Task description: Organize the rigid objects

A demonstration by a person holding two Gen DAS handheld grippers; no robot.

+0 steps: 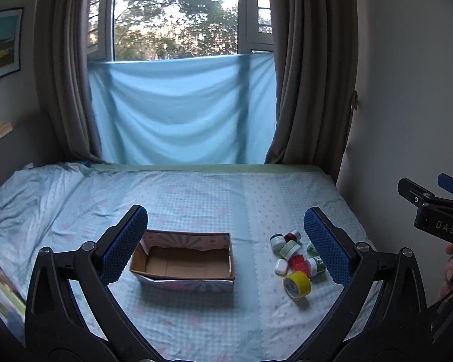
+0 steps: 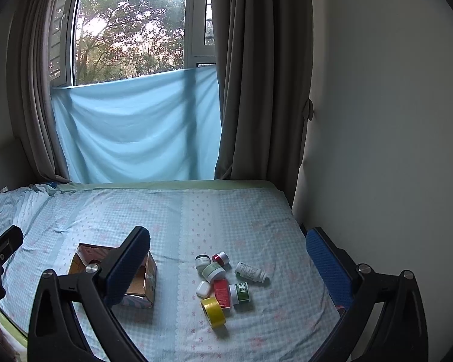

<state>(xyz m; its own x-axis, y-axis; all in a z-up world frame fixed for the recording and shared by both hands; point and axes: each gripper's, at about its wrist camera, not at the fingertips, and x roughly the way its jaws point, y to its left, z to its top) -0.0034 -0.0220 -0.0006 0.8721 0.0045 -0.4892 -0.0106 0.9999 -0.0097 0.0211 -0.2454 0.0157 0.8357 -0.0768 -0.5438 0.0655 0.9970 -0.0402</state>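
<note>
An open cardboard box point(image 1: 184, 261) with floral sides sits empty on the bed; in the right wrist view it point(image 2: 149, 274) is partly hidden behind my finger. To its right lies a cluster of small items: a yellow tape roll point(image 1: 297, 283) point(image 2: 213, 312), a red box point(image 1: 299, 264) point(image 2: 222, 292), a white case point(image 2: 203, 289), a green-labelled bottle point(image 2: 241, 292), a white bottle point(image 2: 250, 271) and small jars point(image 2: 213, 267). My left gripper point(image 1: 226, 241) is open above the bed, empty. My right gripper point(image 2: 229, 259) is open and empty above the cluster.
The bed point(image 1: 196, 193) has a light blue checked sheet, rumpled at the left. A blue cloth point(image 1: 181, 108) hangs under the window between grey curtains. A wall point(image 2: 377, 120) borders the bed's right side. The right gripper's body point(image 1: 438, 211) shows at the left view's right edge.
</note>
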